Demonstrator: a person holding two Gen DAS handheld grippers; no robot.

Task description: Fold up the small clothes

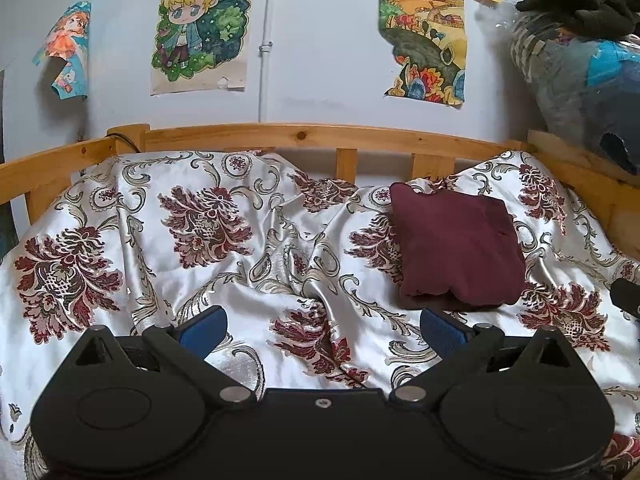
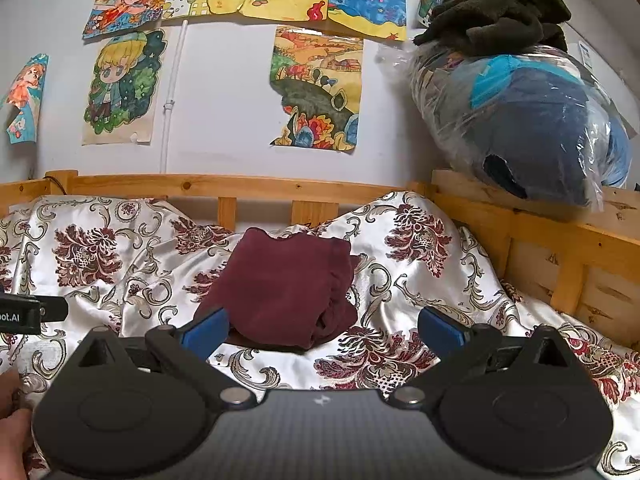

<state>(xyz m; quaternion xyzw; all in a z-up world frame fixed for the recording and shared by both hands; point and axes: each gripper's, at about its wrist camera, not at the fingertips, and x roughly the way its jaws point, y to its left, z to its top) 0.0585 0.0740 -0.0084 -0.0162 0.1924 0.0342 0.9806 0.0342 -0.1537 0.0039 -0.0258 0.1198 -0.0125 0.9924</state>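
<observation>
A maroon garment lies folded into a compact square on the floral satin bedspread. In the left wrist view it sits ahead and to the right of my left gripper, which is open with nothing between its blue pads. From the right wrist the same maroon garment lies just ahead, slightly left of centre. My right gripper is open too, its left pad near the garment's front left corner without gripping it. The left gripper's black tip shows at the left edge.
A wooden bed rail runs along the far side, and a wooden side rail closes the right. A plastic bag of clothes with a dark garment on top rests on it. Drawings cover the wall. A hand shows at lower left.
</observation>
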